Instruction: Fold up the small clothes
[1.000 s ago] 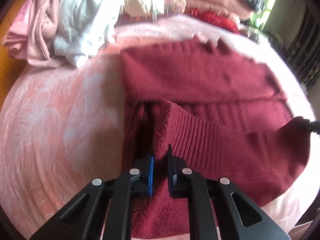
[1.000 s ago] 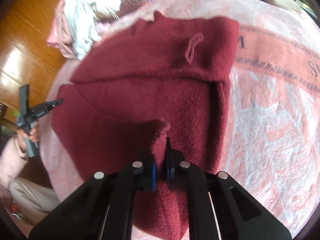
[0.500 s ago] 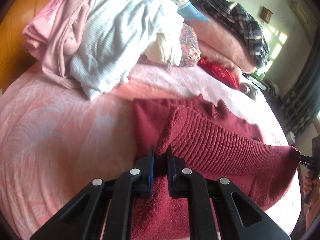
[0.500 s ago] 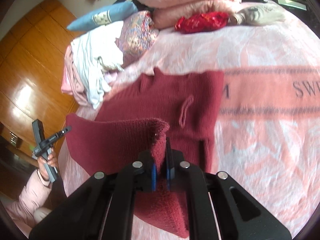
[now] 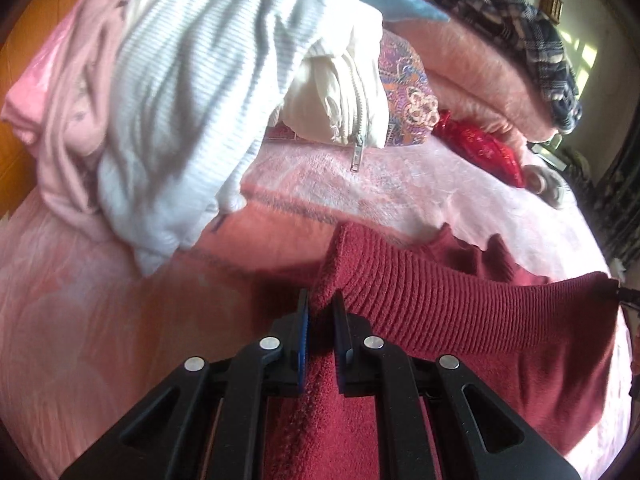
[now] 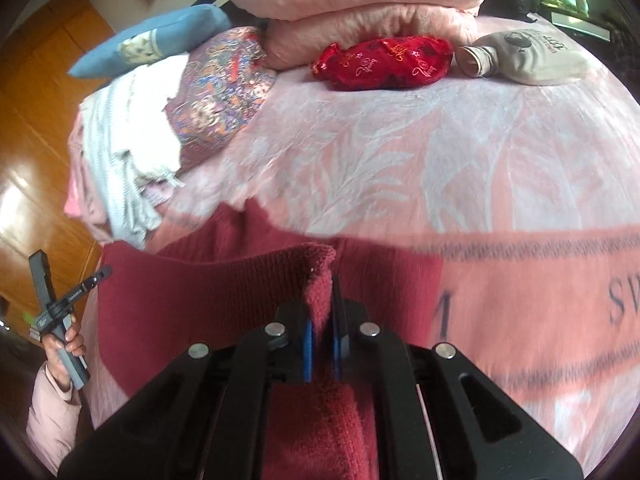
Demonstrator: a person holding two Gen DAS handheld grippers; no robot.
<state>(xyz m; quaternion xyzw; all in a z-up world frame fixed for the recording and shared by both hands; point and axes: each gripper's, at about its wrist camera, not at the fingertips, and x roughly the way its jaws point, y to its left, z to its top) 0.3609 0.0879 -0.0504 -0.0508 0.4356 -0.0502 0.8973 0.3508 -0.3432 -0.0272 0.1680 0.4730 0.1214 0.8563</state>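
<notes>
**Both corners pinched, hem in the air**

Your left gripper (image 5: pixel 320 320) had its fingers (image 5: pixel 302 332) shut tight on one corner of the dark red sweater (image 5: pixel 460 308). Your right gripper (image 6: pixel 322 328) had its fingers (image 6: pixel 307 344) shut tight on the other corner of the sweater (image 6: pixel 200 300). The ribbed hem hung between the two grippers, lifted up off the bed (image 6: pixel 380 152). The rest of the sweater lay on the pink blanket below.

What could go wrong? Each grip held only a small bit of knit. If you pulled your hands apart too hard, a corner might slip out and the hem would drop. If one hand went ahead of the other, the fold would land crooked. The pile of clothes (image 5: pixel 192 92) sat near the left side, so the hem could catch on it.

The hem ran long from one gripper to the other, side to side. The sweater's far end pointed toward the pillows (image 6: pixel 360 8).
</notes>
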